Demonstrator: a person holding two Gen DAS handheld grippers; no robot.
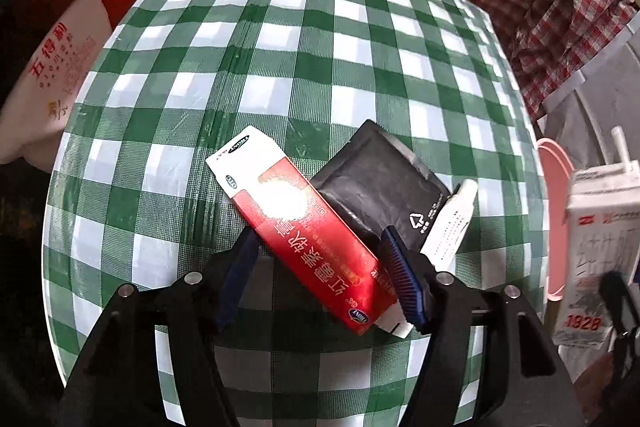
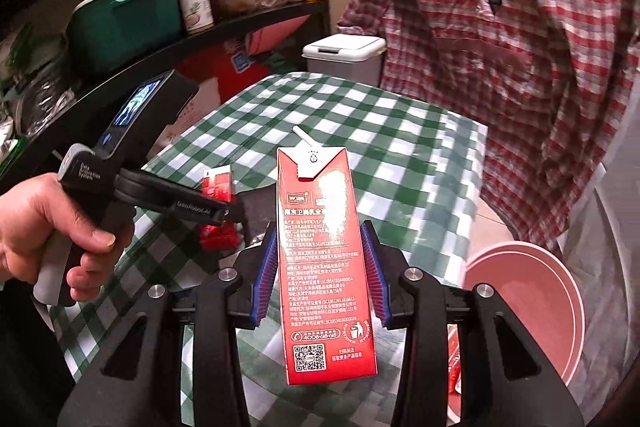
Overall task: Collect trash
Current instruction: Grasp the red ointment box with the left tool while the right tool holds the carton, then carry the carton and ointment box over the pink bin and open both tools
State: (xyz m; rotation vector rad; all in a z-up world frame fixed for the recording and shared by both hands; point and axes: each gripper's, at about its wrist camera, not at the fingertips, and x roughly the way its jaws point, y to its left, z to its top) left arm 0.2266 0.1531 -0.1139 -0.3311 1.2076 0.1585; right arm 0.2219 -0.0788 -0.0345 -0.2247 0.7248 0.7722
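In the left wrist view, my left gripper (image 1: pixel 320 267) has its jaws around a red and white ointment box (image 1: pixel 296 227) on the green checked table (image 1: pixel 280 67); whether the pads press it is unclear. A black pouch (image 1: pixel 380 187) and a white tube (image 1: pixel 450 223) lie beside it. My right gripper (image 2: pixel 320 271) is shut on a red milk carton (image 2: pixel 320 259) with a white straw, held upright above the table's right edge. The carton also shows in the left wrist view (image 1: pixel 596 251).
A pink bin (image 2: pixel 528 307) stands below the table's right side. A white lidded bin (image 2: pixel 344 55) sits behind the table. A red plaid shirt (image 2: pixel 500 27) hangs at the back right. Shelves with a green box (image 2: pixel 124 23) stand at the left.
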